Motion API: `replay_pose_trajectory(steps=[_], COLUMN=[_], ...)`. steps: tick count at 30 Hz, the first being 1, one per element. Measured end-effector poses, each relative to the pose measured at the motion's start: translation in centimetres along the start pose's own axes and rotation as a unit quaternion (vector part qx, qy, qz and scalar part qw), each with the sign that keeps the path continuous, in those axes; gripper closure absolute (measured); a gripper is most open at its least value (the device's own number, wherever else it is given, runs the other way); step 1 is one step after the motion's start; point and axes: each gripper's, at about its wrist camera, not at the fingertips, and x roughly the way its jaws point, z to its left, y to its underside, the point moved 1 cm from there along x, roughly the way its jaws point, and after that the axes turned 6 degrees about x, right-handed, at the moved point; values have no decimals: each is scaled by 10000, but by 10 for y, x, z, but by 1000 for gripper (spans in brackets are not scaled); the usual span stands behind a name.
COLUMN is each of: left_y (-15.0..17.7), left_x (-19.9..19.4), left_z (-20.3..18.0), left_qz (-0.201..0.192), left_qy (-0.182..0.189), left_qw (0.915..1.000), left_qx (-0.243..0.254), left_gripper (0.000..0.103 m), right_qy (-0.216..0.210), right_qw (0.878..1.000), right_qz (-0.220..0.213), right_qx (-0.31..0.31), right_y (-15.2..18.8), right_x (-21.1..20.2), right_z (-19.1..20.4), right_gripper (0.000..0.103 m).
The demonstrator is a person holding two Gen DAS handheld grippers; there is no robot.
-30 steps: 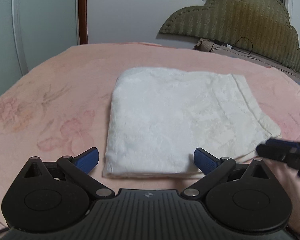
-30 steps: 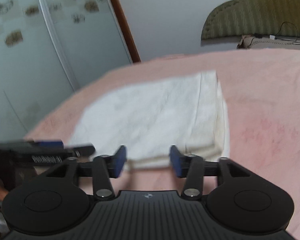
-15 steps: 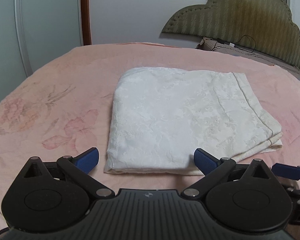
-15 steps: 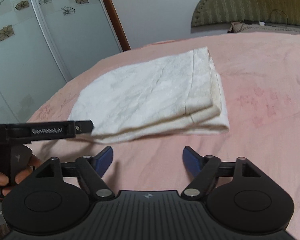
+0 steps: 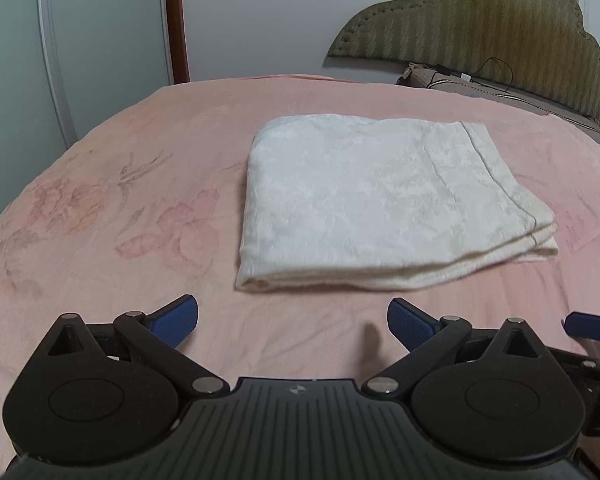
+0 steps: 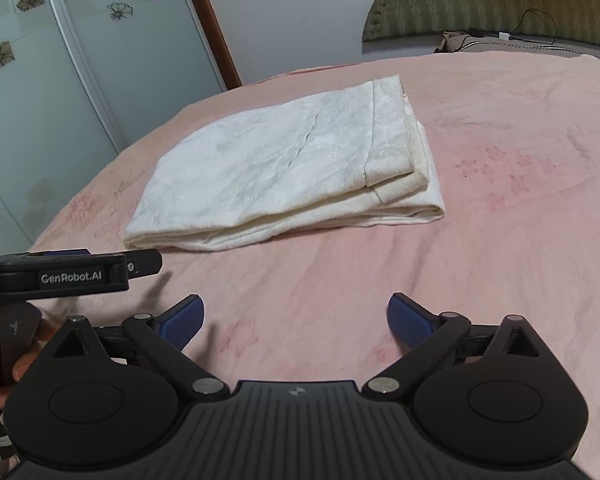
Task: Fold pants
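Note:
White pants [image 5: 376, 200] lie folded into a flat rectangle on the pink bed cover; they also show in the right wrist view [image 6: 288, 168], with the hem layers stacked at the right end. My left gripper [image 5: 292, 322] is open and empty, a short way in front of the pants' near edge. My right gripper [image 6: 296, 320] is open and empty, back from the pants' near edge. The left gripper's body [image 6: 60, 276] shows at the left of the right wrist view, and a blue fingertip [image 5: 592, 326] of the right gripper shows at the right of the left wrist view.
The pink floral bed cover [image 5: 120, 220] spreads all around the pants. An olive headboard [image 5: 480, 24] stands at the back right with a cable and pillow below it. Wardrobe doors [image 6: 60, 60] and a brown door frame stand beyond the bed's left edge.
Both grippers have drawn back from the folded pants. The right gripper has opened wider. The pants lie still.

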Motion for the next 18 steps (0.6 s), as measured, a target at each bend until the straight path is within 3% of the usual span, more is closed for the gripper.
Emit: replay_pose_trajectory(steps=[6,10,18], left_y=[15,22,36], left_x=[-6,-9,2], left_z=[0,2,12], left_qz=[-13,-116,-106], left_qy=[-30,-198,-164], left_qw=[9999,9994,9998], left_qx=[136,276,103], left_gripper=[0,0,0], right_qy=[443,469,838], right_qw=[9988,9988,9958], right_qz=[58,-13,-208], right_qx=[-221,-165,-318], right_y=[6,9,18], right_x=[1,0,10], right_z=[16,20,26], right_gripper=[1,1,0])
